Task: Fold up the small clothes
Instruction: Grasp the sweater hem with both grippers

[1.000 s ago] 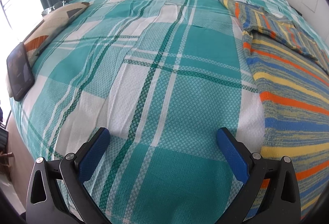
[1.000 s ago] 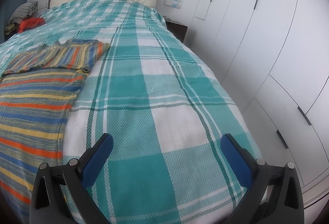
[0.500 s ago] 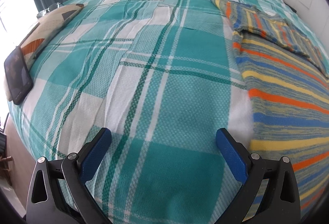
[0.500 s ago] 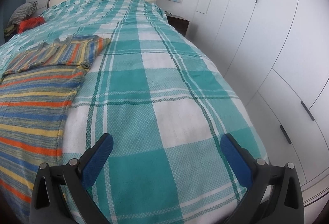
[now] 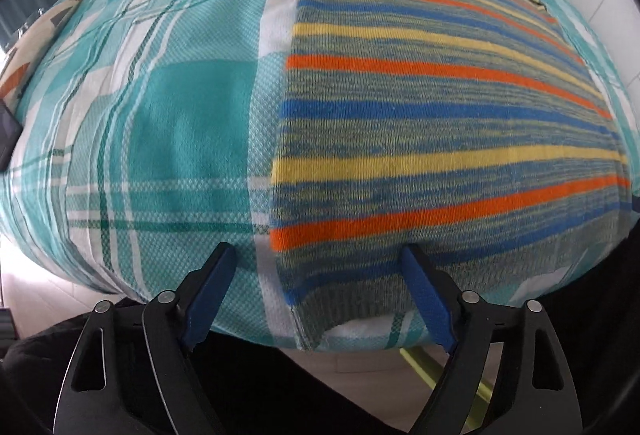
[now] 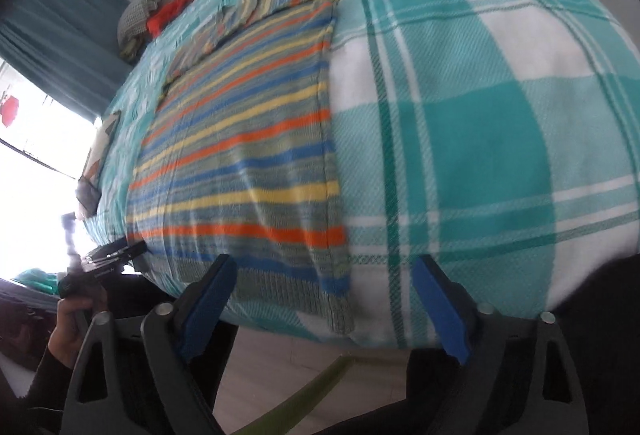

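Observation:
A striped knit sweater (image 5: 432, 107), in orange, yellow, blue and grey bands, lies flat on the teal plaid bedspread (image 5: 180, 107), hem at the near bed edge and sleeves folded across its far end. My left gripper (image 5: 320, 275) is open, jaws straddling the sweater's near left hem corner. My right gripper (image 6: 324, 283) is open, jaws straddling the sweater's (image 6: 240, 155) near right hem corner. The left gripper (image 6: 112, 253) also shows at the left of the right wrist view.
A pile of grey and red clothes (image 6: 160, 15) lies at the far side of the bed. A patterned cushion (image 5: 36, 35) and a dark phone (image 5: 6, 139) lie at the left edge. Teal curtains (image 6: 52, 27) hang by a bright window.
Both grippers have dropped back and swung inward to the near bed edge. The sweater's hem corners now sit between their jaws. Both stay open.

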The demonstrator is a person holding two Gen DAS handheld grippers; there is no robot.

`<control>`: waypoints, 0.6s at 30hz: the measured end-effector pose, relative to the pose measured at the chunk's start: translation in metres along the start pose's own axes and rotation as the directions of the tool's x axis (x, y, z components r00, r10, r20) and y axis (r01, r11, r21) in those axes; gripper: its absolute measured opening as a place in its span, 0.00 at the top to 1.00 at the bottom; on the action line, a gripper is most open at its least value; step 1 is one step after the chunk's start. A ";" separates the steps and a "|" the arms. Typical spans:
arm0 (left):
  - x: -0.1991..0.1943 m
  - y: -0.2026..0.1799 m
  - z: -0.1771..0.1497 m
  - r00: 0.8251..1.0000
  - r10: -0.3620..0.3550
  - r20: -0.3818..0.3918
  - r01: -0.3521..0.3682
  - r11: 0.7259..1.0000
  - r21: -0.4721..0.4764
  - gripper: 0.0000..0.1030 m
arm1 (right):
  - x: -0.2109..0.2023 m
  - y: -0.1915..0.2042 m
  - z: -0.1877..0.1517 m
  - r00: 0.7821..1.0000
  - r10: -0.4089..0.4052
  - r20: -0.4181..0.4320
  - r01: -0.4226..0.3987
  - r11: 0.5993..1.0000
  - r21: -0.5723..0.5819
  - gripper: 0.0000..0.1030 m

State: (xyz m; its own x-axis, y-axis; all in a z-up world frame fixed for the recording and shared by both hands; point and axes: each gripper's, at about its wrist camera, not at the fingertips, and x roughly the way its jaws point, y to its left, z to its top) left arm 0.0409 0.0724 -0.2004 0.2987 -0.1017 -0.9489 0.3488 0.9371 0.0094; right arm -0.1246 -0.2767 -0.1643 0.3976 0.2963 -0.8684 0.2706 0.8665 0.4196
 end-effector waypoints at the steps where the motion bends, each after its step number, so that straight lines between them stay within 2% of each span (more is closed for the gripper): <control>1: 0.000 -0.002 -0.003 1.000 0.001 -0.012 -0.001 1.000 0.003 0.37 | 0.013 0.005 -0.002 0.999 -0.002 -0.048 0.002 1.000 -0.011 0.33; 2: 0.000 -0.005 -0.005 1.000 -0.004 -0.028 0.005 1.000 0.007 0.62 | 0.022 0.009 -0.004 0.997 -0.008 -0.080 0.006 1.000 -0.024 0.45; 3: 0.001 -0.008 -0.007 0.999 -0.013 -0.048 0.013 1.000 0.011 0.79 | 0.029 0.014 -0.006 0.995 -0.017 -0.094 0.013 0.999 -0.042 0.57; 4: 0.001 -0.010 -0.009 0.998 -0.020 -0.062 0.020 1.000 0.008 0.94 | 0.032 0.017 -0.007 0.994 -0.032 -0.103 0.026 0.998 -0.052 0.93; 7: -0.005 -0.010 -0.007 0.997 -0.043 -0.061 0.041 0.999 -0.025 0.96 | 0.031 0.013 -0.006 0.995 0.011 -0.104 -0.011 1.000 0.004 0.94; 10: -0.022 0.000 -0.001 0.992 -0.124 -0.031 0.120 0.987 -0.107 0.96 | 0.016 0.010 -0.001 0.996 0.065 -0.069 -0.061 0.997 0.056 0.95; 14: -0.050 0.021 0.023 0.965 -0.250 0.080 0.262 0.939 -0.224 0.96 | -0.012 0.006 0.021 0.981 0.193 0.017 -0.193 0.975 0.113 0.94; 16: -0.059 0.030 0.046 0.950 -0.275 0.151 0.305 0.923 -0.237 0.96 | -0.022 0.009 0.039 0.970 0.237 0.062 -0.242 0.964 0.111 0.94; 18: -0.063 0.036 0.072 0.941 -0.268 0.209 0.313 0.922 -0.229 0.96 | -0.028 0.013 0.064 0.960 0.258 0.110 -0.269 0.958 0.100 0.94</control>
State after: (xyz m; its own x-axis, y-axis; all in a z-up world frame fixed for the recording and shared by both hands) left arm 0.0984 0.0885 -0.1180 0.3731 -0.4160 -0.8293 0.2111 0.9084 -0.3608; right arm -0.0763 -0.2992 -0.1182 0.5477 0.4642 -0.6961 0.2398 0.7100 0.6621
